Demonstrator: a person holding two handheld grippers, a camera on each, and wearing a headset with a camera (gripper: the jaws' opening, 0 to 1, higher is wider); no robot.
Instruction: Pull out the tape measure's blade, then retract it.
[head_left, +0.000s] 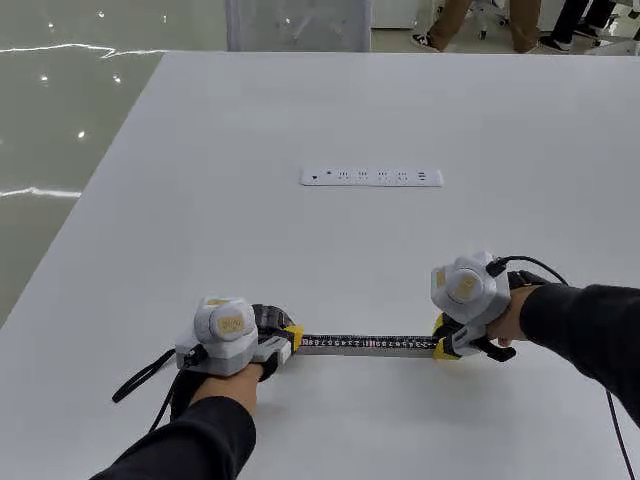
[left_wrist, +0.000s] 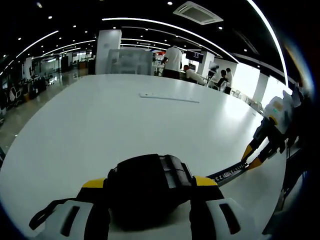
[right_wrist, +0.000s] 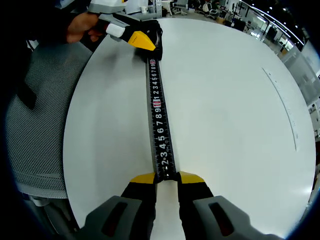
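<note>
Since the blade (right_wrist: 159, 120) is already drawn out a fair way between the two grippers, I'd say the trick now is keeping the pull dead in line with the case (left_wrist: 150, 190) so nothing twists or kinks. The right gripper (right_wrist: 166, 178) is pinched on the blade's tip end, and the left gripper (head_left: 283, 338) is clamped round the case, near the front of the white bench (head_left: 400, 120). For the retract I'd walk the tip back slowly, not let it snap. Looks-wise it's a chunky black case and a dark blade with pale numbers and a red mark partway along. It runs straight and low, but I can't tell if it's touching the bench.
</note>
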